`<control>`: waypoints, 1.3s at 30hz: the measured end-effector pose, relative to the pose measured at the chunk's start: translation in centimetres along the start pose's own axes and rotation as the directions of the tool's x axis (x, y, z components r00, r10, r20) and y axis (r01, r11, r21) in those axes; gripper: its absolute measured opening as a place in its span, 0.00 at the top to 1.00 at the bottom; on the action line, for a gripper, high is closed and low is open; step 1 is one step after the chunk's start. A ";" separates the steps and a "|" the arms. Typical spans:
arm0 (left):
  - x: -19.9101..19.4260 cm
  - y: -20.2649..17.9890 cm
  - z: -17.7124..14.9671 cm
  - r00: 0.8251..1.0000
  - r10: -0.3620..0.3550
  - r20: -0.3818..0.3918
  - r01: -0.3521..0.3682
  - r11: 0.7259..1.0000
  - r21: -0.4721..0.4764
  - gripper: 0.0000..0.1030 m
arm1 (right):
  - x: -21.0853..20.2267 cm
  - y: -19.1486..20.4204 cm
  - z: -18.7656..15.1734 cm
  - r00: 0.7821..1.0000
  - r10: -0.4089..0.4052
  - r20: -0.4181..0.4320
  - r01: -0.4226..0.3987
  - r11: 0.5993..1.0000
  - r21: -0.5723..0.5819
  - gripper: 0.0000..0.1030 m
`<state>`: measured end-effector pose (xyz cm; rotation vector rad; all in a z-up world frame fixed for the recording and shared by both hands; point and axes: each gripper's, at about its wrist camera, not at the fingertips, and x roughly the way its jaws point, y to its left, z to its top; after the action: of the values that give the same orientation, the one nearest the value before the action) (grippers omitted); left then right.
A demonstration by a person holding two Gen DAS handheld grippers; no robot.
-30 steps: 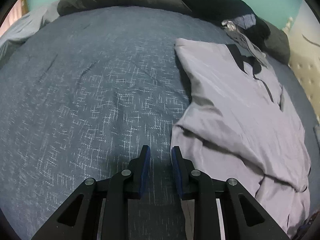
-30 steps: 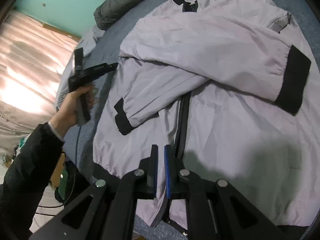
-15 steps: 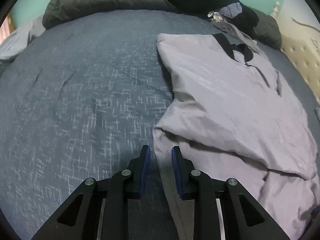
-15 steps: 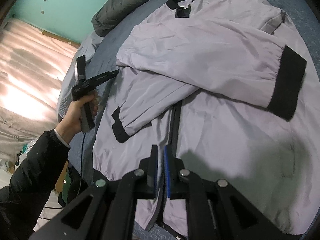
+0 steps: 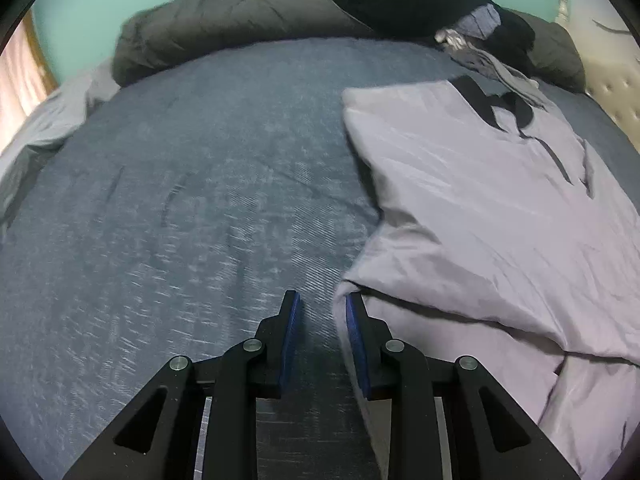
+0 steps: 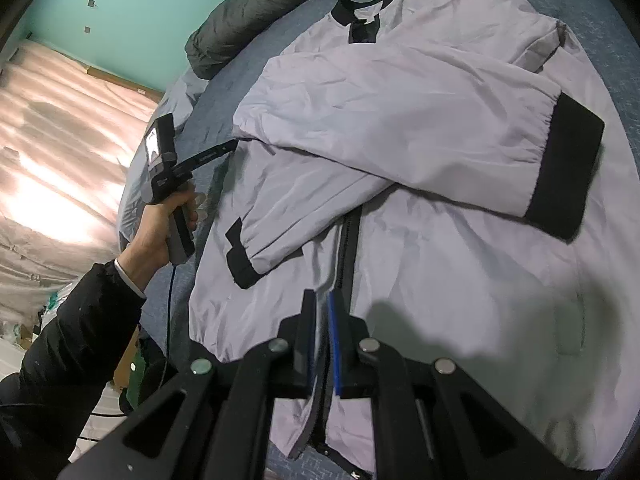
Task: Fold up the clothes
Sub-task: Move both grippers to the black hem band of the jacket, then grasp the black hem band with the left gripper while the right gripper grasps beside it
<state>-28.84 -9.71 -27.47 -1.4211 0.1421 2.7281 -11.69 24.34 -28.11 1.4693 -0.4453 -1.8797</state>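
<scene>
You are swinging the left tool (image 5: 320, 316) in toward the jacket (image 6: 420, 160) lying on the bed (image 5: 180, 180); its narrow gap is now edging onto the side fold, nothing gripped. Your right tool (image 6: 322, 320) is staying pinched on the hem by the zipper, ready for lifting.

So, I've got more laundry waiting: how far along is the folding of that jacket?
Done: both black-cuffed sleeves of the pale lilac zip-up jacket lie crossed over its front on the blue-grey bedspread. In hand: the right gripper is shut on the hem beside the zip, and the left gripper stands open at the jacket's side edge. Left: the body is still at full length, with no lengthwise fold yet.
</scene>
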 end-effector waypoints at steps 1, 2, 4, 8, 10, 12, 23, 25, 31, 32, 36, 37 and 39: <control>0.0 0.1 0.0 1.000 0.005 0.001 -0.005 1.000 0.005 0.74 | 0.0 0.0 0.0 1.000 0.001 0.000 -0.001 1.000 0.001 0.93; 0.1 0.3 0.1 1.000 0.006 0.001 -0.006 1.000 -0.001 0.74 | 0.0 0.0 0.0 1.000 0.002 0.000 -0.002 1.000 0.001 0.93; 0.1 1.3 0.2 1.000 -0.003 -0.004 0.003 0.999 -0.045 0.73 | -0.1 0.0 -0.1 1.000 0.000 0.002 0.000 1.000 0.003 0.93; -1.5 1.2 -0.6 1.000 -0.023 0.004 0.023 0.999 -0.034 0.74 | -0.5 -0.4 0.0 1.000 -0.008 0.008 0.008 1.000 0.009 0.93; -2.4 1.6 -1.2 0.999 -0.041 0.001 0.041 0.998 -0.045 0.74 | -0.7 -0.8 -0.1 1.000 -0.021 0.013 0.021 1.000 0.012 0.93; -3.5 2.5 -2.1 0.998 -0.064 -0.012 0.063 0.995 -0.075 0.73 | -1.1 -1.0 -0.1 0.999 -0.032 0.019 0.032 0.999 0.015 0.93; -10.4 3.6 -8.0 0.955 -0.272 -0.120 0.256 0.957 -0.135 0.60 | -5.2 -2.1 -1.5 0.993 -0.114 0.028 0.114 0.993 0.002 0.93; -11.8 3.1 -9.7 0.939 -0.311 -0.148 0.294 0.947 -0.129 0.59 | -6.0 -2.6 -1.9 0.990 -0.139 0.024 0.139 0.990 0.007 0.90; -14.6 2.0 -14.4 0.903 -0.364 -0.228 0.340 0.930 -0.138 0.58 | -9.4 -5.1 -4.0 0.978 -0.207 0.031 0.205 0.977 0.057 0.69; -15.0 2.0 -15.0 0.900 -0.369 -0.232 0.344 0.928 -0.144 0.58 | -10.0 -5.6 -4.5 0.976 -0.218 0.030 0.215 0.974 0.069 0.67; -16.2 1.7 -17.0 0.891 -0.381 -0.246 0.353 0.923 -0.153 0.58 | -12.0 -7.5 -6.1 0.966 -0.257 0.027 0.253 0.961 0.108 0.65; -16.5 1.6 -17.3 0.890 -0.383 -0.249 0.354 0.922 -0.155 0.58 | -12.5 -8.0 -6.5 0.964 -0.267 0.021 0.262 0.957 0.122 0.65; -17.0 1.4 -17.7 0.883 -0.396 -0.253 0.364 0.917 -0.163 0.58 | -13.0 -9.1 -7.2 0.962 -0.272 0.008 0.268 0.951 0.157 0.65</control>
<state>-4.78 -13.27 -23.55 -1.6554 -0.2574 2.2395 -6.31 40.87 -26.94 1.6772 -0.4291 -2.1227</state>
